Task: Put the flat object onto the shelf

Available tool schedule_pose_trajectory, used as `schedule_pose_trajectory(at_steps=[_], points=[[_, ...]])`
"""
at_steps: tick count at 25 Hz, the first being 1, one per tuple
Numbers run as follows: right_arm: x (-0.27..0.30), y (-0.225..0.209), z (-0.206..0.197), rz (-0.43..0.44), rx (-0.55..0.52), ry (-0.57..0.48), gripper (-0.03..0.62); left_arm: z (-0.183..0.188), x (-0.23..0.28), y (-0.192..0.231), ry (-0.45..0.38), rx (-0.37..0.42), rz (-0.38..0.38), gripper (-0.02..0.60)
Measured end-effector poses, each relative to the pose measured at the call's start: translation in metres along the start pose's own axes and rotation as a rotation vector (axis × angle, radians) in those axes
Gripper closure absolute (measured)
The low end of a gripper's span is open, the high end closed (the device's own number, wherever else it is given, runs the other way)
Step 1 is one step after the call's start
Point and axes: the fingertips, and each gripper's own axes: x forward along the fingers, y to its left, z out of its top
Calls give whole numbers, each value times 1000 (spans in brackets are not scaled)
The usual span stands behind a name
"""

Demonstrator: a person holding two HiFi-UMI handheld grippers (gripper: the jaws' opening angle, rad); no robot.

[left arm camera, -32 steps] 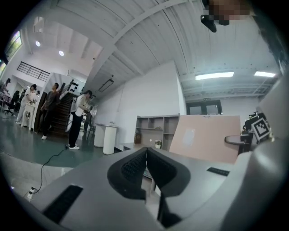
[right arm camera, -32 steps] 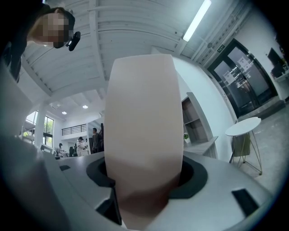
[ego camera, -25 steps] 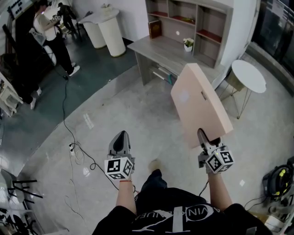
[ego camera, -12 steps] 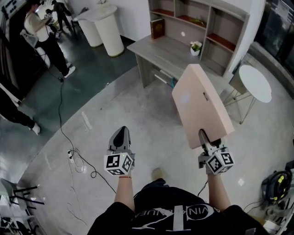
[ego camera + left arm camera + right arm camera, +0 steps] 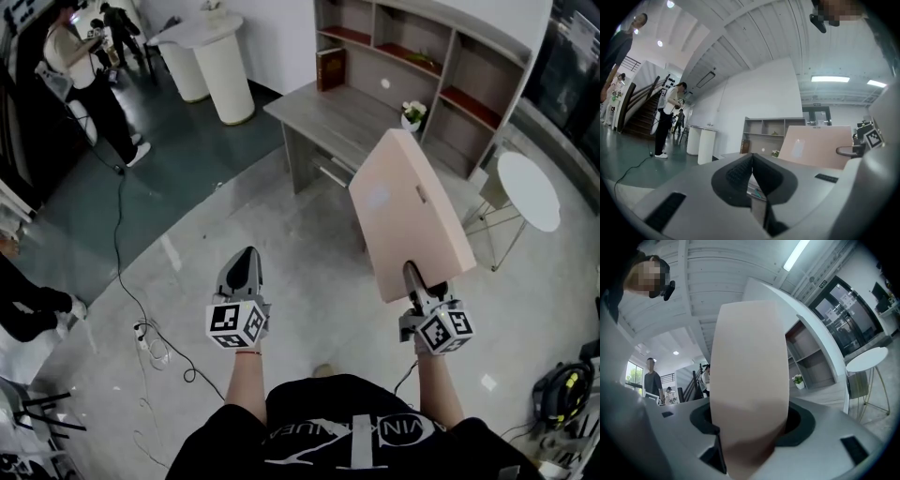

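My right gripper [image 5: 413,274] is shut on the near edge of a flat pale pink board [image 5: 403,208], held on edge out in front of me. In the right gripper view the board [image 5: 750,376] fills the middle and stands up from between the jaws. My left gripper [image 5: 243,265] is held level at my left, shut with nothing in it; its jaws meet [image 5: 751,174] in the left gripper view. The grey shelf unit [image 5: 441,66] with open compartments stands ahead on a grey desk [image 5: 347,117]. The board [image 5: 818,145] also shows at the right of the left gripper view.
A brown book [image 5: 329,67] and a small potted plant [image 5: 411,114] stand on the desk. A round white side table [image 5: 527,187] is to the right, white pedestals [image 5: 223,66] at the back left. A cable [image 5: 122,234] trails on the floor. People [image 5: 80,66] stand far left.
Both grippers and the board have come nearer to the desk and shelf, which now sit lower and larger in the head view. The grip on the board is unchanged.
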Motion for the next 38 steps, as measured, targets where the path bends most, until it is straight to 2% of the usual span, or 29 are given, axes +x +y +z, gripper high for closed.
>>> schedule_pose_trajectory(at_steps=[6,17,38], points=[[25,1,-2,2,2,3,301,-5,19,16,3,-12,-7,577],[61,-16,-16,-8,39,32,301,-34,44,42,53,-58,36,577],[227,-71,-3,23,99,46,301,-19,221,80,85,-32,25,577]])
